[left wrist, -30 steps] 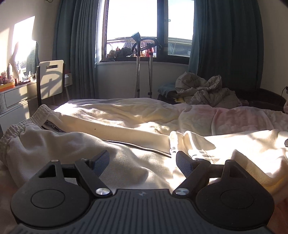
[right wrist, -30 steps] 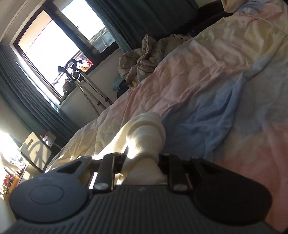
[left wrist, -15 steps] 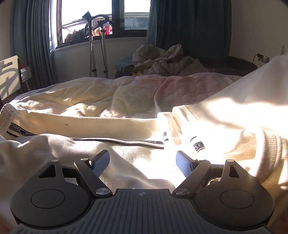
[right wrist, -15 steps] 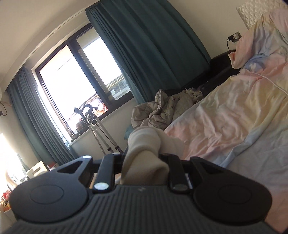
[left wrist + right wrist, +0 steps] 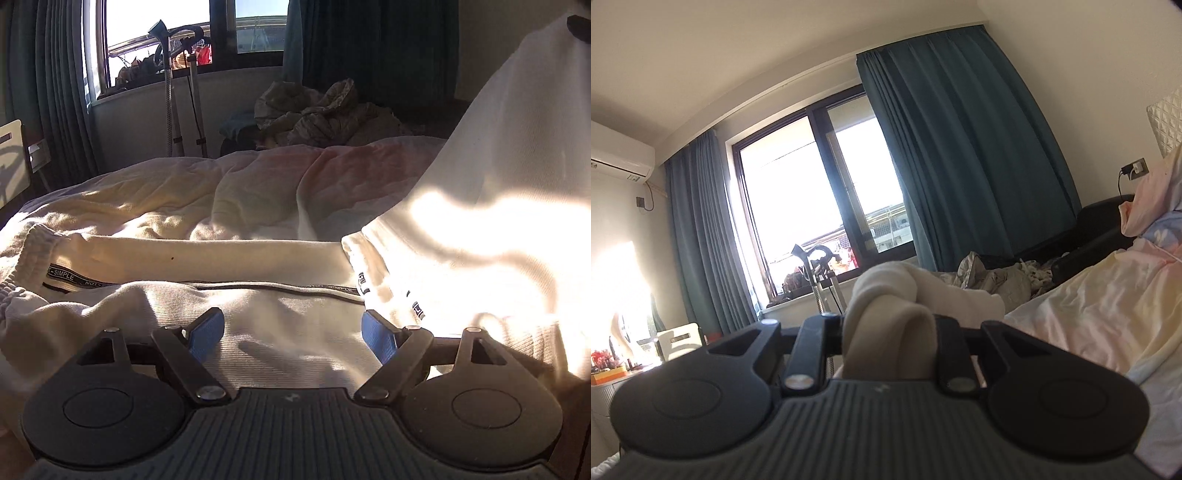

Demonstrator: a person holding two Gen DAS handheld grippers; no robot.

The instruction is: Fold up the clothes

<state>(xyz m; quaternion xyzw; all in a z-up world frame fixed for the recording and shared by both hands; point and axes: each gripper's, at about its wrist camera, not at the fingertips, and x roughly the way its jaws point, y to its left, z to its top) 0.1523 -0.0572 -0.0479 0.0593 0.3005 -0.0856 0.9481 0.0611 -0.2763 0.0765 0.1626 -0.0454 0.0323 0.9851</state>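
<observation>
Sunlit bedroom, teal curtains [image 5: 960,155] either side of a dark-framed window [image 5: 812,199]. At far left of the right wrist view: wall air conditioner [image 5: 620,157] up high, cluttered desk [image 5: 609,373] low down, white chair [image 5: 679,338] beside it. Below the sill, a pair of crutches [image 5: 181,92] leaning against the wall. Right of those, a crumpled grey heap of bedding [image 5: 314,110] on a dark sofa [image 5: 1100,225]. Further right, wall socket [image 5: 1136,168] with a plug in it, then a quilted headboard [image 5: 1167,125] at the frame edge.

Foreground of the left wrist view: bed [image 5: 207,195] under a pastel duvet, with cream sweatpants [image 5: 229,258] spread across it, ribbed waistband at left showing a printed label strip. Left gripper [image 5: 293,330] low over the cloth, blue-padded fingers [image 5: 205,332] spread wide, nothing between them, cream fabric directly beneath. At right, one section of the same garment pulled up steeply off the bed toward the top corner, brightly lit and blocking much of the room behind.

Right gripper [image 5: 890,345] raised above the bed, pinching a bunched fold of the cream sweatpants between its dark fingers [image 5: 809,350]; fabric bulging past the tips and covering part of the windowsill and sofa. Duvet sloping away at lower right.
</observation>
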